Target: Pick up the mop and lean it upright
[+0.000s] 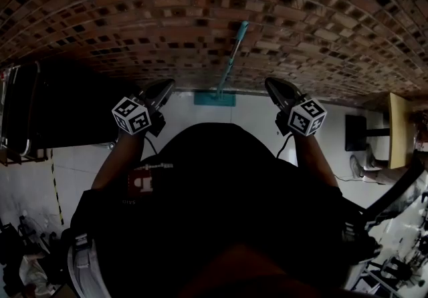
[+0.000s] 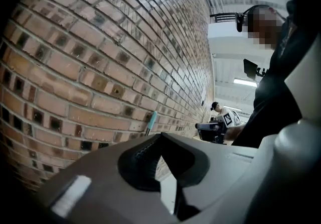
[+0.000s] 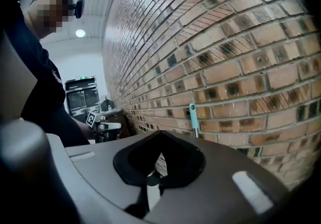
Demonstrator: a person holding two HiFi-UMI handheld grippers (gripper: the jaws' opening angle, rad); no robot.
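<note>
A mop stands upright against the brick wall (image 1: 134, 16), its teal handle (image 1: 233, 53) leaning on the bricks and its teal head (image 1: 215, 98) on the pale floor at the wall's foot. The handle's top shows in the left gripper view (image 2: 150, 122) and in the right gripper view (image 3: 192, 117). My left gripper (image 1: 162, 87) hangs left of the mop and my right gripper (image 1: 273, 87) right of it, both apart from it. Each has its jaws together with nothing between them, as the left gripper (image 2: 161, 140) and the right gripper (image 3: 160, 142) show close up.
A dark cabinet (image 1: 40, 109) stands at the left by the wall. A wooden table (image 1: 399, 129) and a dark panel (image 1: 355, 131) are at the right. Yellow-black tape (image 1: 57, 190) runs along the floor at the left.
</note>
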